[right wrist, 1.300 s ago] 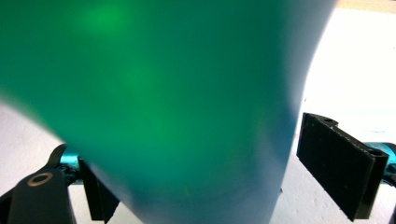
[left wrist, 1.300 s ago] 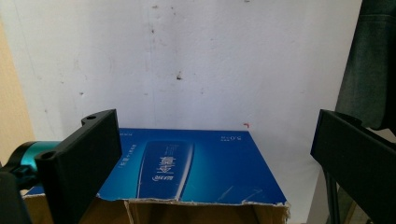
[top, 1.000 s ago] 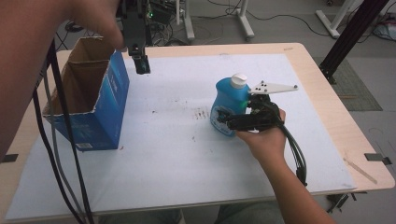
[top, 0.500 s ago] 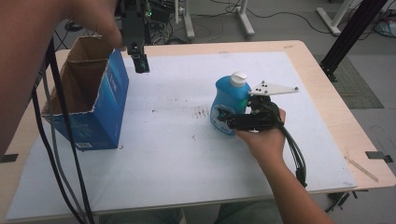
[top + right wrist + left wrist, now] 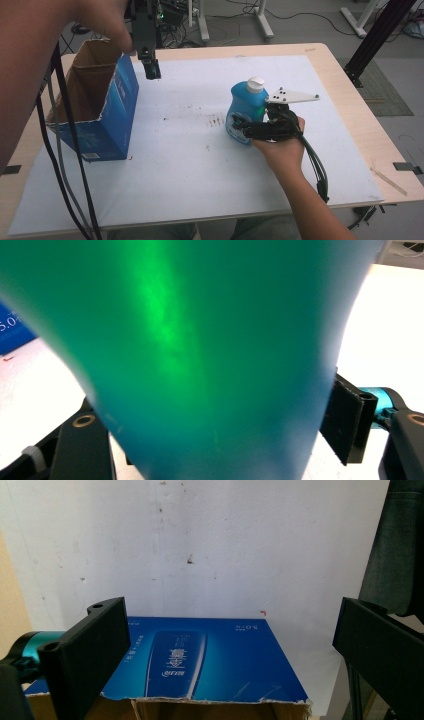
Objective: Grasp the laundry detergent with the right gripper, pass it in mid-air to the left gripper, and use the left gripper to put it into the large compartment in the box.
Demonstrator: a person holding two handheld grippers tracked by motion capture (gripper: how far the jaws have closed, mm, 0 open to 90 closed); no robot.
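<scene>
A blue detergent bottle (image 5: 245, 106) with a white cap stands upright right of the table's middle. My right gripper (image 5: 239, 126) reaches in from its right and wraps its lower body. Its jaws have just been closing, and in the right gripper view the bottle (image 5: 210, 340) sits between them with both pads against its sides. My left gripper (image 5: 150, 70) hangs open above the far rim of an open blue cardboard box (image 5: 117, 107). In the left gripper view the two jaws (image 5: 227, 645) stand wide apart with nothing between them, above the box's blue wall (image 5: 200, 660).
A white sheet (image 5: 200, 170) covers most of the wooden table (image 5: 350, 95). Cables trail from both grippers, the left ones hanging along the table's left side. A black stand leg (image 5: 375, 35) rises at the far right, off the table.
The right gripper's jaws have drawn in a little around the bottle. Neither hand has shifted, and the bottle and box stand where they were.
</scene>
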